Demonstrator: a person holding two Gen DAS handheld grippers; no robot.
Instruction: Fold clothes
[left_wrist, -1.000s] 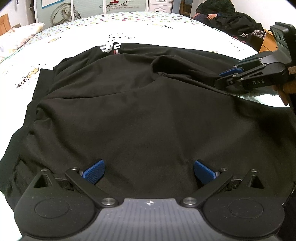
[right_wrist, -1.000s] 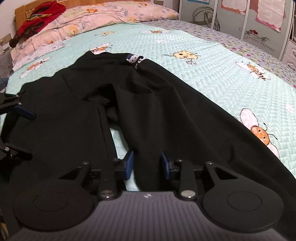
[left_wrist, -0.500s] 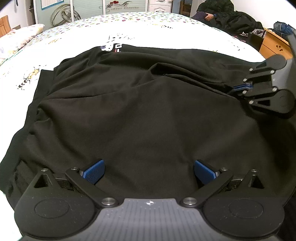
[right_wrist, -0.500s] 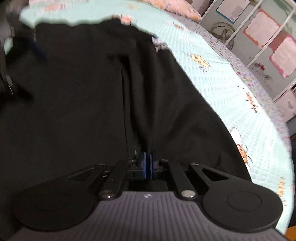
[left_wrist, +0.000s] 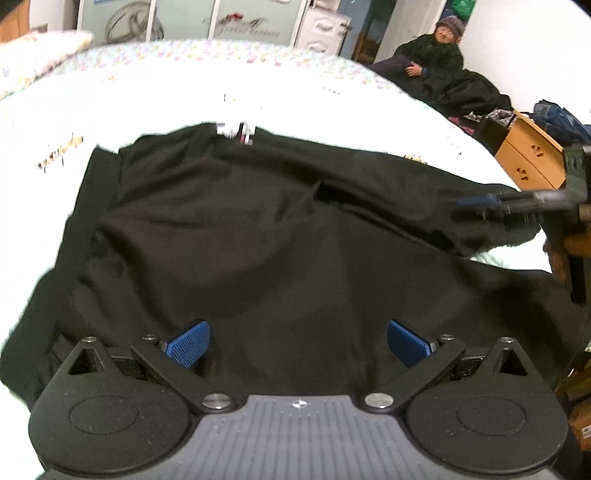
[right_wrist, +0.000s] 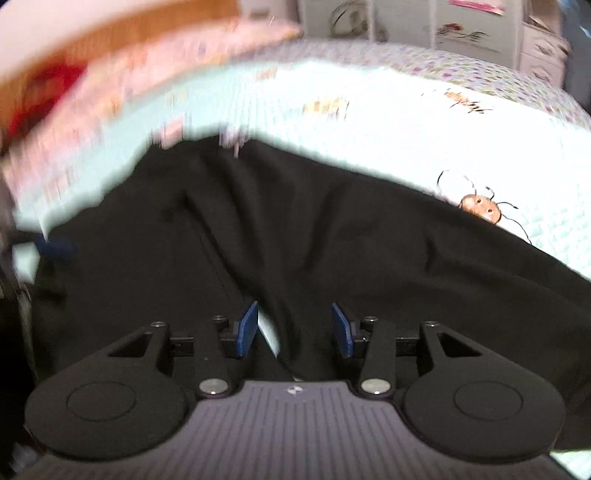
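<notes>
A black garment (left_wrist: 258, 236) is shown spread across a patterned bedspread (right_wrist: 424, 122). It fills the field directly ahead of the left gripper (left_wrist: 298, 341), whose blue pads (left_wrist: 189, 341) are held wide apart with only flat cloth between them. In the right wrist view, a ridge of the garment (right_wrist: 295, 240) runs toward 12 o'clock between the parted jaws of the right gripper (right_wrist: 294, 330), unclamped. At 3 o'clock in the left view, the right gripper (left_wrist: 480, 203) appears blurred at the garment's edge. A wooden cabinet (left_wrist: 528, 155) is seen at 2 o'clock.
</notes>
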